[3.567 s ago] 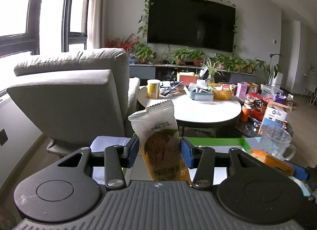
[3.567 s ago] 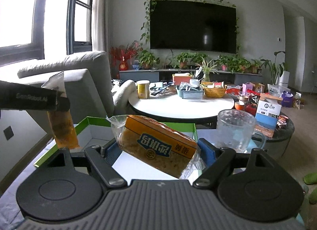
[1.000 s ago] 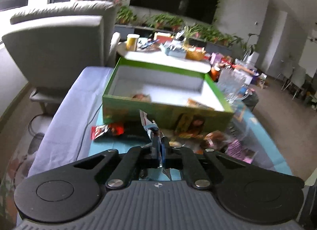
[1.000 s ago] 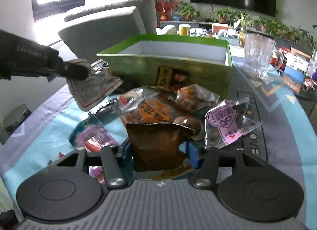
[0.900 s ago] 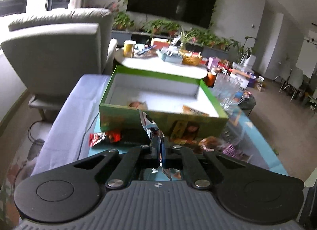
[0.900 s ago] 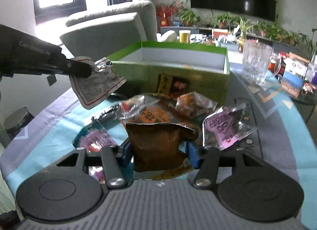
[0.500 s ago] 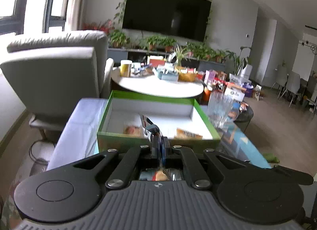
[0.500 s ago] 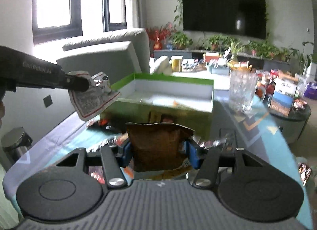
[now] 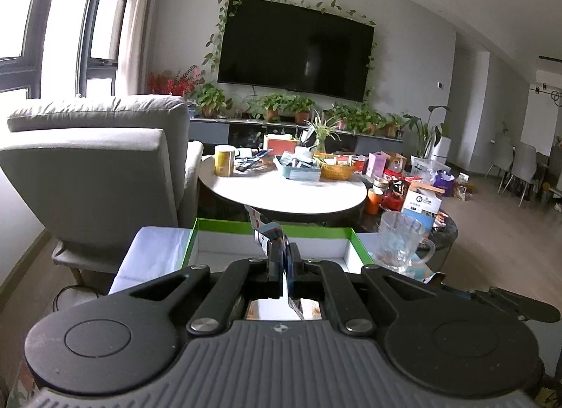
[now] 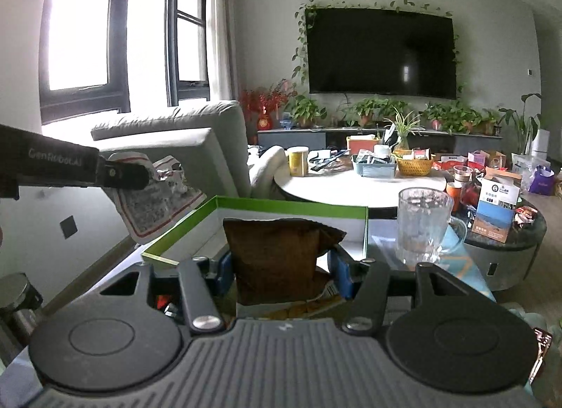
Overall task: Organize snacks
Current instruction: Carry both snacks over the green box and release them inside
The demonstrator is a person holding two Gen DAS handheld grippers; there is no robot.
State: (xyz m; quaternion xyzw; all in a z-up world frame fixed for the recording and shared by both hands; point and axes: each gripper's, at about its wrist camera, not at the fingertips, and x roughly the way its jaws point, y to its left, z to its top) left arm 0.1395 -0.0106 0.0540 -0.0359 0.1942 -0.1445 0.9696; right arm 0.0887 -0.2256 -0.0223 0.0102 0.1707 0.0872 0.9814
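The open box (image 10: 291, 212) is sitting dead ahead at twelve o'clock on the counter (image 10: 393, 246), the glass mug (image 10: 423, 228) standing beside it at two o'clock, the armchair (image 10: 189, 148) waiting behind at ten o'clock

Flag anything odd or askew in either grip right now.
Left tongs pinch the white-and-red packet by one edge, so it hangs tilted beside the green box. Right tongs hold the brown packet upright. Nothing spilled.
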